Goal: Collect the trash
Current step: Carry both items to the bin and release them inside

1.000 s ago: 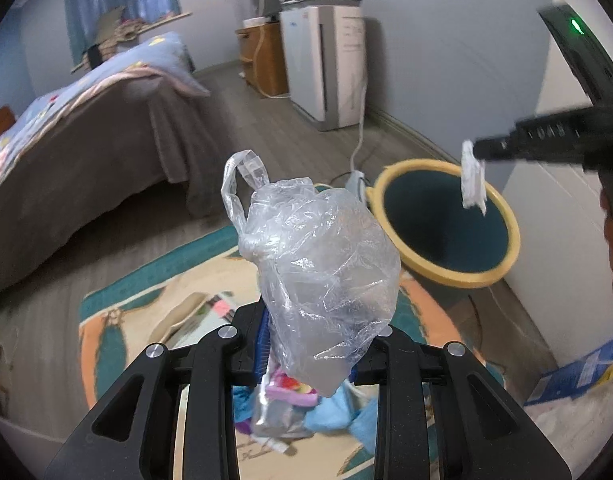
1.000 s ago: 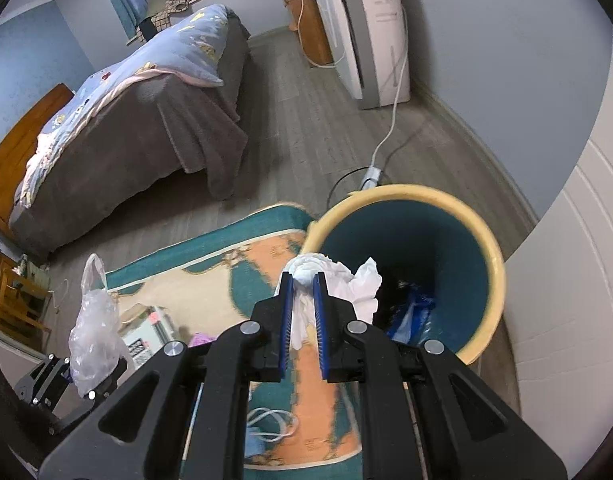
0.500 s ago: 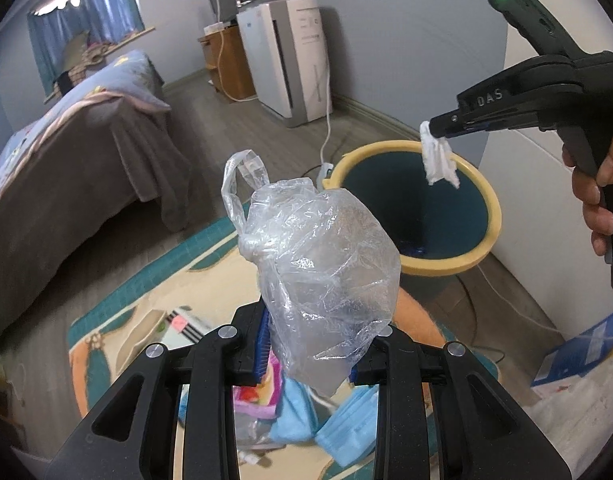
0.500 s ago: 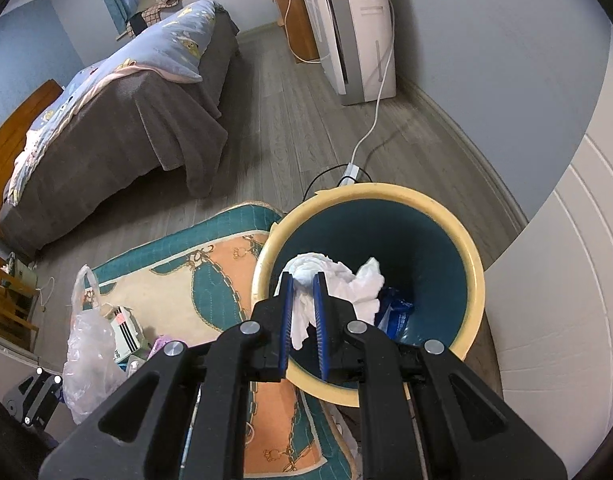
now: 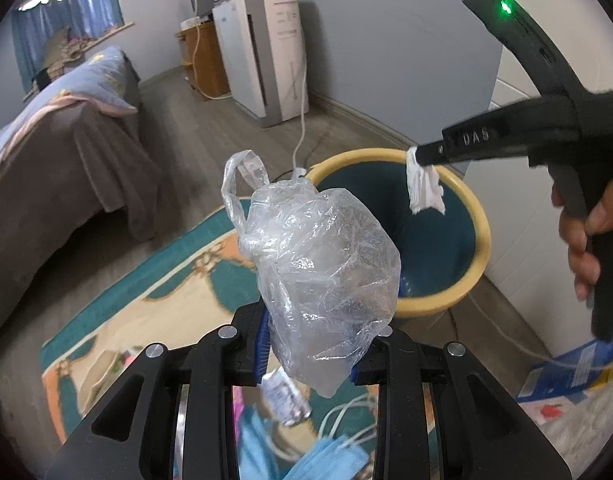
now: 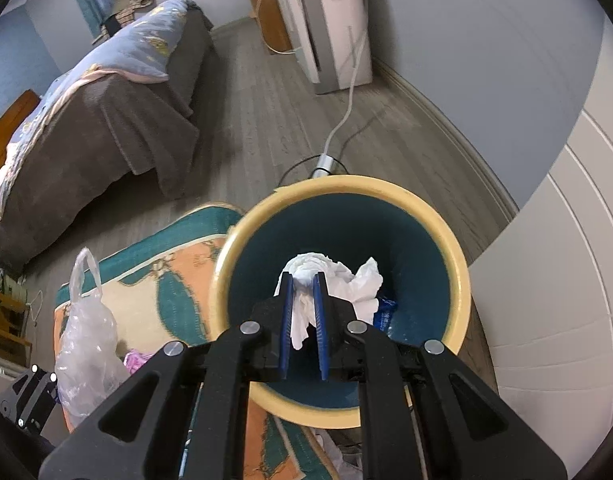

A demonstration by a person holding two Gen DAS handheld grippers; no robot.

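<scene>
While the right hand-held gripper (image 6: 304,312) hangs over the mouth of the yellow-rimmed bin (image 6: 458,280), its blue pads are clenched on a crumpled white tissue (image 6: 330,280), which bulges out beyond the fingertips above the teal inside of the bin. Something blue lies at the bottom of the bin. The left hand-held gripper (image 5: 310,344) is grasping a crumpled clear plastic bag (image 5: 326,264) by its lower end; the bag stands up from the jaws with a handle loop at its top left, near the bin's left side. In the left wrist view a hand (image 5: 586,232) holds the right tool's grip at the right edge. The bin stands on the wooden floor (image 6: 266,120) at the far right corner of a teal and orange rug (image 5: 178,280). Blue face masks (image 5: 326,460) lie on the near part of the rug. A bed (image 6: 86,120) stands at the far left.
</scene>
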